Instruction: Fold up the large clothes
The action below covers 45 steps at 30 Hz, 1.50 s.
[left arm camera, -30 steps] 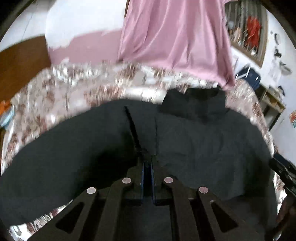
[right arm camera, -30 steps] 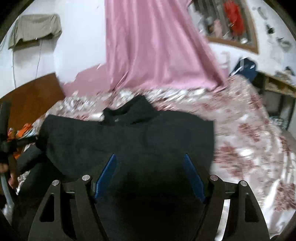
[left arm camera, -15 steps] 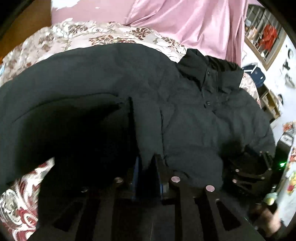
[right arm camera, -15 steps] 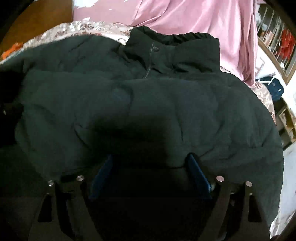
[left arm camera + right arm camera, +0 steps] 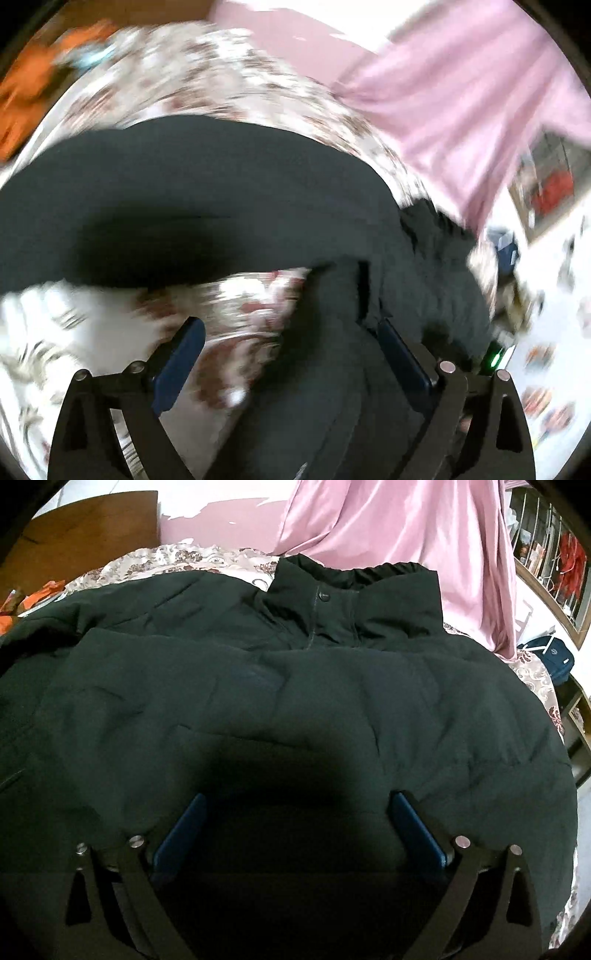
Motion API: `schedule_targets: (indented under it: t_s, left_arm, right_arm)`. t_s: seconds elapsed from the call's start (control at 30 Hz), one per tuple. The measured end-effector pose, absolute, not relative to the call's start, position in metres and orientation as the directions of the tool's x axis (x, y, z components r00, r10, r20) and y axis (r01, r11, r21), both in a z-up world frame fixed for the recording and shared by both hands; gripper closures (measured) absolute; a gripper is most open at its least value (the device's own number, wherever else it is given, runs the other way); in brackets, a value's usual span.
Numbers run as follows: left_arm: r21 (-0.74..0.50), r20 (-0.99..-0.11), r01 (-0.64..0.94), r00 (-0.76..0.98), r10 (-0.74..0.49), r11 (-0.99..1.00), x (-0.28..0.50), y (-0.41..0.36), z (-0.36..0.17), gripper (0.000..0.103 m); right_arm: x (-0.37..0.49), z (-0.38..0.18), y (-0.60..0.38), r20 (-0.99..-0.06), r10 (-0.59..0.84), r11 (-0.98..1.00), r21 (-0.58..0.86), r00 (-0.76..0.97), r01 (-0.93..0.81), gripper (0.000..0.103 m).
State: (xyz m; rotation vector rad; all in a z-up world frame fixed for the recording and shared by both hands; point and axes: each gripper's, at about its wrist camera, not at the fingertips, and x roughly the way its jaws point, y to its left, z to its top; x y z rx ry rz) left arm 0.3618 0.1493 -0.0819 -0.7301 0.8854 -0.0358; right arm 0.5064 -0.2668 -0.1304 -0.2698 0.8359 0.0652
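A black padded jacket (image 5: pixel 295 686) lies spread on the floral bedspread (image 5: pixel 192 559), its stand-up collar (image 5: pixel 354 594) at the far side. My right gripper (image 5: pixel 299 812) hovers low over the jacket's near part. Its jaws are opening, and the blue pads (image 5: pixel 181 830) stand wide apart with only flat fabric below them. In the blurred left wrist view my left gripper (image 5: pixel 291 332) is opening too. Bedspread (image 5: pixel 236 306) and a dark edge of the jacket (image 5: pixel 332 295) show between its fingers, and neither pad presses on cloth. A long black sleeve (image 5: pixel 184 192) stretches across beyond it.
A pink curtain (image 5: pixel 399 524) hangs behind the bed, beside a wooden headboard (image 5: pixel 85 528). Orange items (image 5: pixel 48 590) lie at the bed's left edge. A blue bag (image 5: pixel 554 657) and a grilled window (image 5: pixel 554 554) are at the right. A green light (image 5: pixel 495 356) glows by the jacket's right.
My left gripper was shut on a fold of the jacket, then let it go, spread wide and swung left, so bedspread now shows under it. My right gripper sank toward the jacket and widened.
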Motion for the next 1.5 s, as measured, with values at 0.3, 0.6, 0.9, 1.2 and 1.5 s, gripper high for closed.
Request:
schedule_targets:
  t_s: [0.3,0.6,0.9,1.2,1.5]
  left_arm:
    - [-0.820,-0.560,-0.459,0.766,-0.316,0.341,0.324,0.249,-0.123,0.008]
    - [-0.759,-0.615,-0.526,0.772,-0.161,0.384,0.348,0.281,-0.105,0.077]
    - [-0.569,-0.474,-0.299,0.881,-0.008,0.766,0.375,0.243,0.030,0.095]
    - [-0.255,-0.402,0.127,0.888,-0.225,0.959,0.401,0.074,0.140,0.095]
    - [-0.144,-0.613,0.401,0.682,-0.400,0.905,0.423,-0.090,0.103,0.095]
  right_arm:
    - [0.502,-0.123,-0.263,-0.749,-0.023,0.968,-0.181,0.662,-0.172,0.003]
    - [0.512,-0.116,-0.251,-0.762,-0.011,0.964,-0.180,0.647,-0.195,0.003]
    - [0.489,-0.091,-0.268,-0.704,0.013,0.969,-0.166,0.710,-0.183,0.003]
    - [0.447,-0.046,-0.318,-0.621,0.058,0.990,-0.065,0.782,-0.125,0.003]
    - [0.405,-0.037,-0.390,-0.540,0.041,0.998,0.069,0.841,-0.004,0.003]
